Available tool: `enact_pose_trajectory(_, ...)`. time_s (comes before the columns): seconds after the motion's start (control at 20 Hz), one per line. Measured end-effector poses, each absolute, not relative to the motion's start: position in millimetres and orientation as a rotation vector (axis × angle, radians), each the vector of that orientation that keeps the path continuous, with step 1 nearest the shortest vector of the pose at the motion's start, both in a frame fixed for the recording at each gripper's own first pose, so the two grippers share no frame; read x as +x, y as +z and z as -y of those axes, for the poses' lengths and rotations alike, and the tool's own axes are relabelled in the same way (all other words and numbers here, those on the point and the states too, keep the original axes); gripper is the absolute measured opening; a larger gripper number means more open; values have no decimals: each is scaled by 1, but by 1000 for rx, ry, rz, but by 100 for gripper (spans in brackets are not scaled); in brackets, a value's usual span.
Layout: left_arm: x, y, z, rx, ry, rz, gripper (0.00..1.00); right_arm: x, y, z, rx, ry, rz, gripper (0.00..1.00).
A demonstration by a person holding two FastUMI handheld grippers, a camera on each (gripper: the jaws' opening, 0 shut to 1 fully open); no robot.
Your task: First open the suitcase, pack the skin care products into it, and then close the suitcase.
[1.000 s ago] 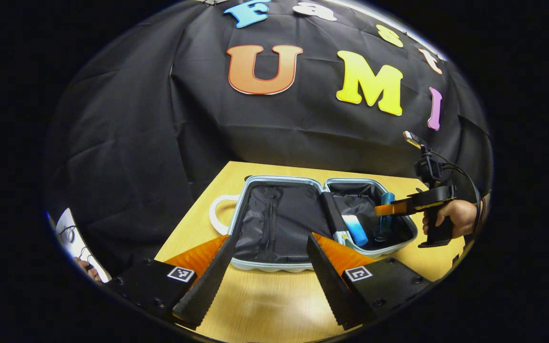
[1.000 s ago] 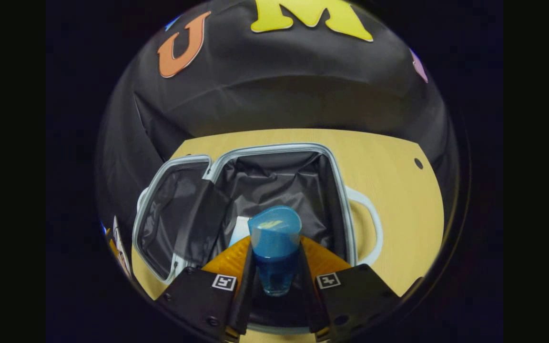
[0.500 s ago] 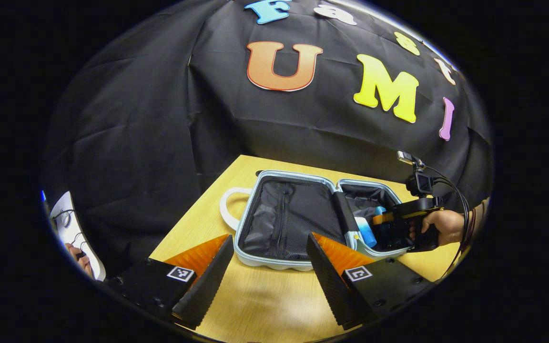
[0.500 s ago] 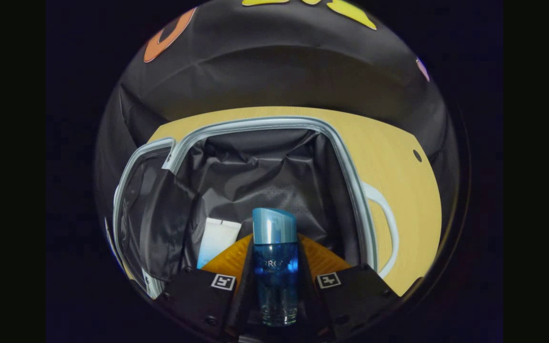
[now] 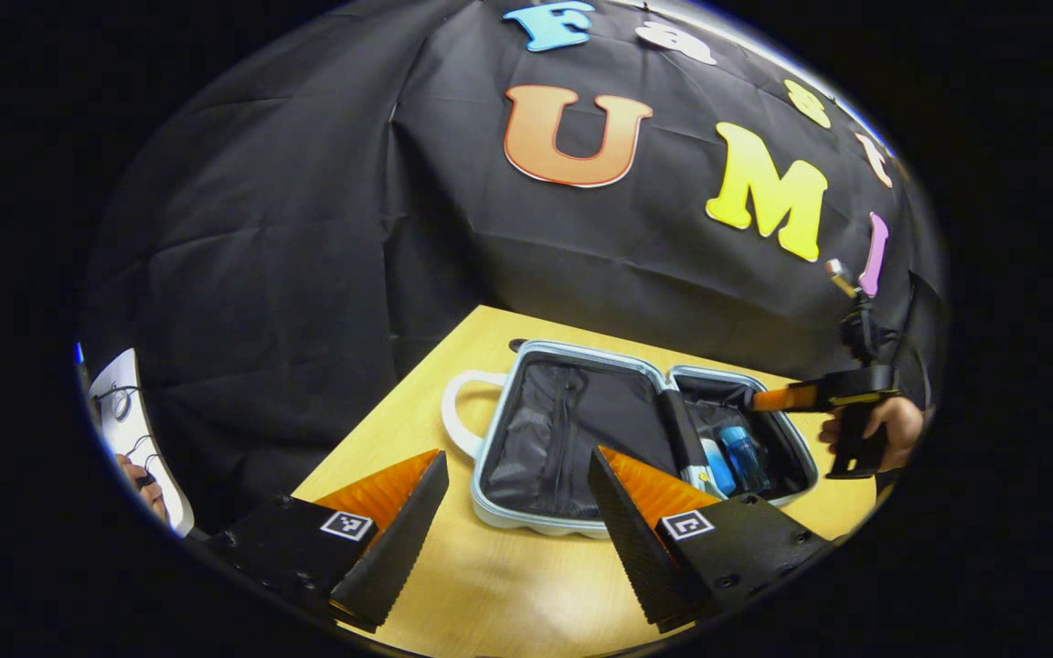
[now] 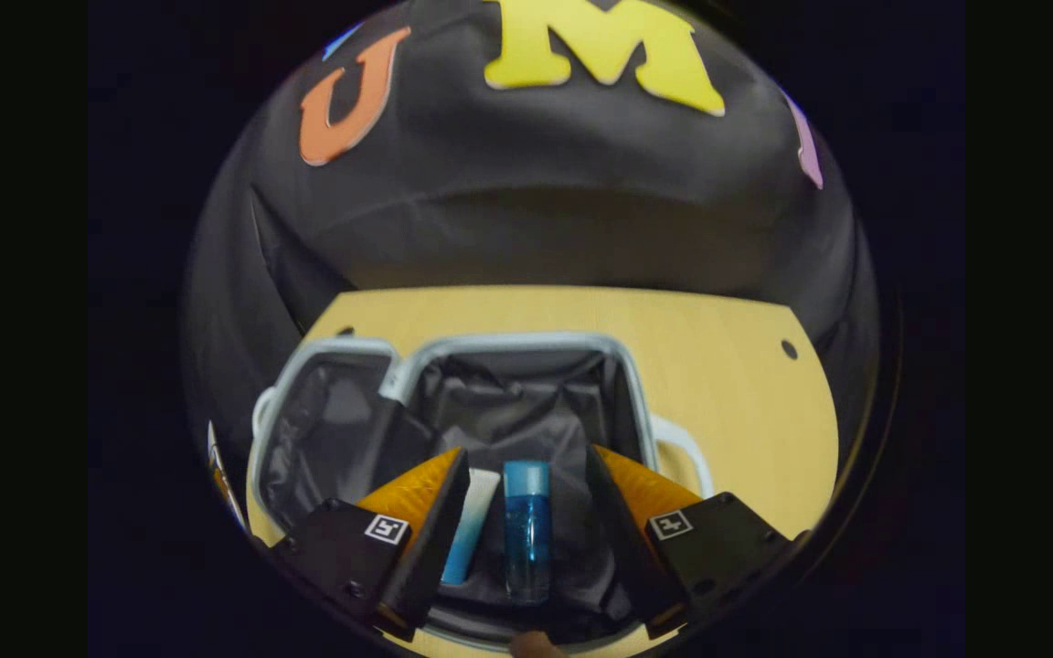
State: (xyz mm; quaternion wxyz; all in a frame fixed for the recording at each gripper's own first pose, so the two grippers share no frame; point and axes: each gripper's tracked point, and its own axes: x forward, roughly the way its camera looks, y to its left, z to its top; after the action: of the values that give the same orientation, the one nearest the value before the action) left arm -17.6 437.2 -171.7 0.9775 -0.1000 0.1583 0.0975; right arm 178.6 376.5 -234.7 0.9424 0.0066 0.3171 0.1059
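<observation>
Suitcase open, bottle partly behind right tongs, apparently released.

Wood-grain table, crinkled cloth suitcase lining.

The table was light wood w/ a pale yellow top, set against the black cloth wall. Two small dark holes showed near its far edge in the right gripper view, one at each side. The suitcase lay open flat directly on it, both halves down, pale blue rim, dark lining, a white handle loop at each outer side resting on the wood. Bare wood lay round the case.
</observation>
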Motion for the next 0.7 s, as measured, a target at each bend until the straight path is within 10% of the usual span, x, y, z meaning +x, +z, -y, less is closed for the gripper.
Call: enact_pose_trajectory(0.7,59,-234,-512,-941,185,-203,97,57,-12,-256,-46,137,-312,80)
